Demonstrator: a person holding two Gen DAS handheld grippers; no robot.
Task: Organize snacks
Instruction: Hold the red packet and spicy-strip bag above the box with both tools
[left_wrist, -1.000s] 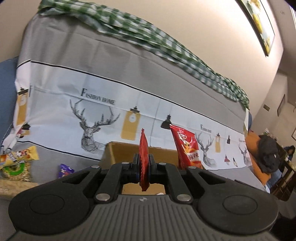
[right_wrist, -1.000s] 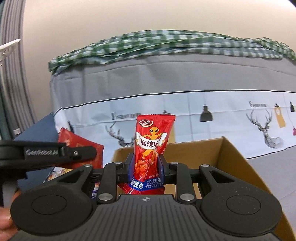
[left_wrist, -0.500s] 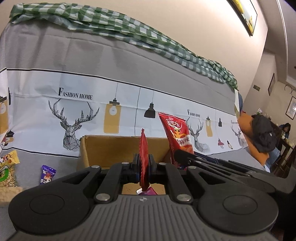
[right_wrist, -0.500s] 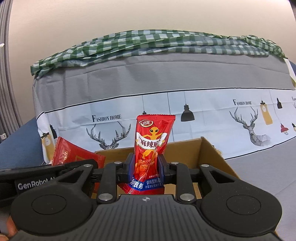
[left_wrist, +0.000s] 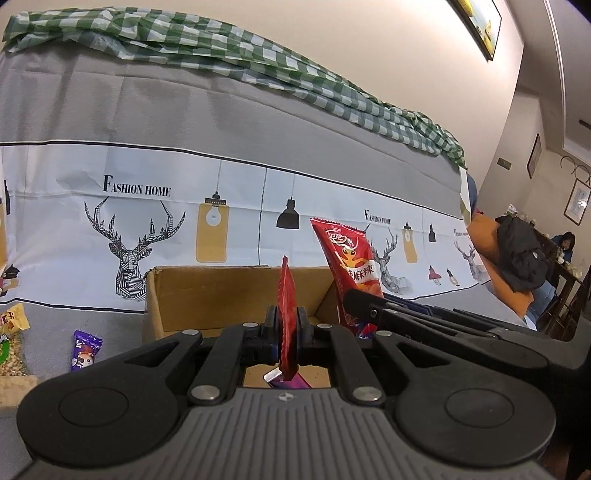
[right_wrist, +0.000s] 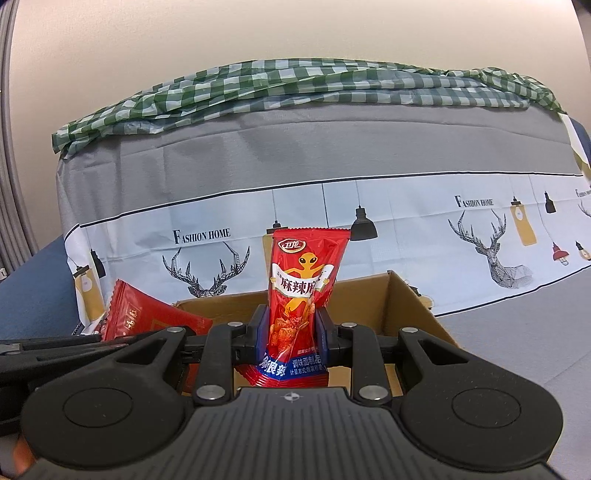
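Currently your left hand-held gripper (left_wrist: 287, 334) clamps a flat red sachet (left_wrist: 287, 314) edge-on; right hand-held gripper (right_wrist: 291, 334) grips an upright red snack pouch (right_wrist: 303, 291). Brown cardboard box (right_wrist: 402, 306) opens at 12 o'clock, directly below both.

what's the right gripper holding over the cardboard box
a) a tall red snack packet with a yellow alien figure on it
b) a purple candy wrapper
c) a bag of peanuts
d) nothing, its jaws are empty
a: in the right wrist view the right gripper is clamped on the lower part of the tall red snack packet with the yellow alien figure, held upright in front of the open brown cardboard box.
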